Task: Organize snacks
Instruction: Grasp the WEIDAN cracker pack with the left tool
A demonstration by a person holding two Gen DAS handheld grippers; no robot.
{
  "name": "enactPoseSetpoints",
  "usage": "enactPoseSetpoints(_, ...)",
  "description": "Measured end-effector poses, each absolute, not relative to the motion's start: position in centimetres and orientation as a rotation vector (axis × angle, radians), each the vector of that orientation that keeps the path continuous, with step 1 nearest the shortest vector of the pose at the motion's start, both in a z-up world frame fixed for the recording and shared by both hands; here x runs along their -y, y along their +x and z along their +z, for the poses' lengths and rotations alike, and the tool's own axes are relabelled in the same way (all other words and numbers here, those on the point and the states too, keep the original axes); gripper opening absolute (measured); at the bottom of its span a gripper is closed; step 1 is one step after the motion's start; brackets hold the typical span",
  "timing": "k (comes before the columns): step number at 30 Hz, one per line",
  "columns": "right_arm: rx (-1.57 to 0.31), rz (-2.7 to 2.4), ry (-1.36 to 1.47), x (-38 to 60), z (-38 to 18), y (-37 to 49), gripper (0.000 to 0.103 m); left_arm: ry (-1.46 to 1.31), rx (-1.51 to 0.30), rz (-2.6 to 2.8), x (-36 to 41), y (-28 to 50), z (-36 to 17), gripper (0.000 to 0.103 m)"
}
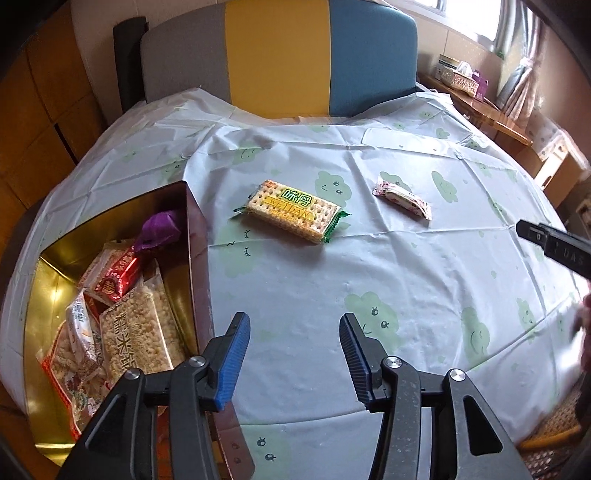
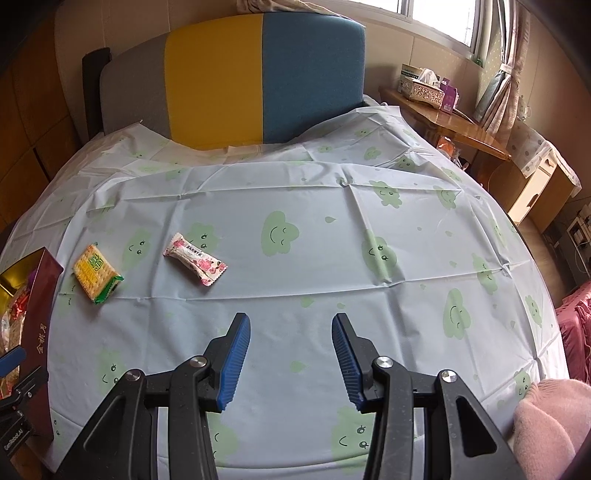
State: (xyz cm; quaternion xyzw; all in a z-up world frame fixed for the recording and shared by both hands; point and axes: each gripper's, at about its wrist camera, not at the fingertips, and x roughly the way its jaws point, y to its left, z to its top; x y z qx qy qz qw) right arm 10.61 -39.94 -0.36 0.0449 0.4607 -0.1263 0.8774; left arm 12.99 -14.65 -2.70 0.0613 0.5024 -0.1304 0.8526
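Nearest, seen from the left wrist: left gripper (image 1: 293, 325), blue pads parted with nothing between them, hovering over the tablecloth (image 1: 332, 266) just beside the right wall of the box (image 1: 195, 236). No earlier view to compare, so only the gap itself to report.

Left of that gripper: open gold-lined box with a dark red outside, holding several snack packets, among them a rice-puff bar (image 1: 142, 332), a red packet (image 1: 116, 277) and a purple wrapper (image 1: 159, 230).

From the right wrist: right gripper (image 2: 291, 325), pads likewise apart and empty, above bare tablecloth, well apart from the snacks. Pink sleeve (image 2: 550, 421) at the lower right edge.

Further out on the tablecloth, pale blue with green smiling clouds: cracker packet (image 1: 293, 210) with green ends, lying flat near the box but outside it. Just beyond and to its right: small pink-flowered sweet packet (image 1: 402, 197), also flat, apart from the crackers.

Farthest: headboard (image 1: 280, 55) in grey, yellow and blue panels; wooden side table (image 2: 454, 122) with a tissue box (image 2: 424, 88) at right; window (image 2: 436, 18) with curtains.
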Motion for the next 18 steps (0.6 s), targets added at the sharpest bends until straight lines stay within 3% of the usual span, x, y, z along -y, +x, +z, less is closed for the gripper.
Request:
enactPoseSetpoints(9,-0.950,-0.253,0.110,40.0,0.0,10.5,0.047,-0.038,-1.162,-0.244,16.0,19.9,-3.2,0.052)
enactPoseSetpoints(18,-0.940,-0.229,0.157,40.3,0.3,10.4,0.047,-0.170,-1.308,-0.106,16.7,26.4,-6.5,0.062)
